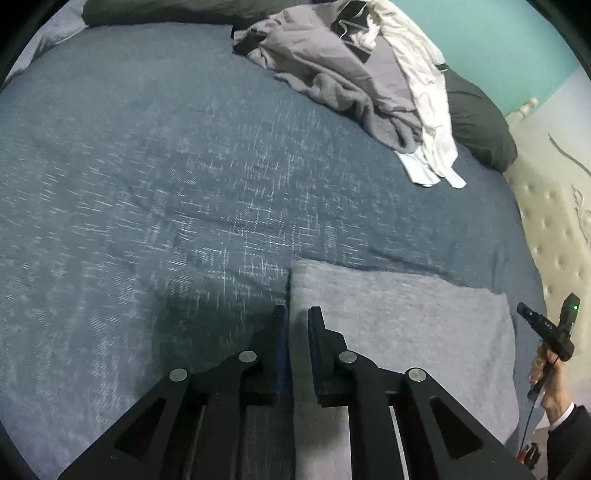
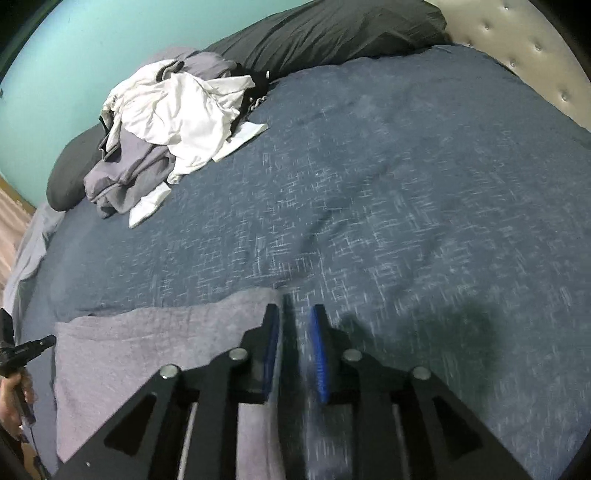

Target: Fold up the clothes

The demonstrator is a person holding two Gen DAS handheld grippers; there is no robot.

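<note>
lying flat on the blue-grey woven bedspread (image 1: 166,184), near its lower edge: a folded lavender-grey fleecy garment (image 1: 399,325), rectangular, top edge straight, left edge crisp. hovering over that left edge in the left wrist view: the left black two-finger gripper (image 1: 297,314), jaws slightly parted, a narrow gap between the dark blue pads, the cloth's edge showing in the gap but not pinched. poised at the opposite, right edge of the same garment (image 2: 147,350) in the right wrist view: the right black two-finger gripper (image 2: 295,312), jaws likewise parted a little, bright blue pads (image 2: 319,354) blurred, nothing clamped between them, bedspread (image 2: 406,184) visible through the gap. heaped far up the bed, well apart from the folded piece: a crumpled pile of unfolded clothes (image 1: 354,85), grey fleece under a white shirt, with a dark item on top; seen again in the right wrist view (image 2: 166,129), white shirt uppermost. lying behind the pile: dark charcoal pillows (image 2: 325,33). rising past the bed: a teal painted wall (image 2: 74,48) and a cream tufted headboard (image 1: 554,229). gripping the other tool's handle at the right border of the left wrist view: a hand (image 1: 550,376) in a dark sleeve with a white cuff.
</note>
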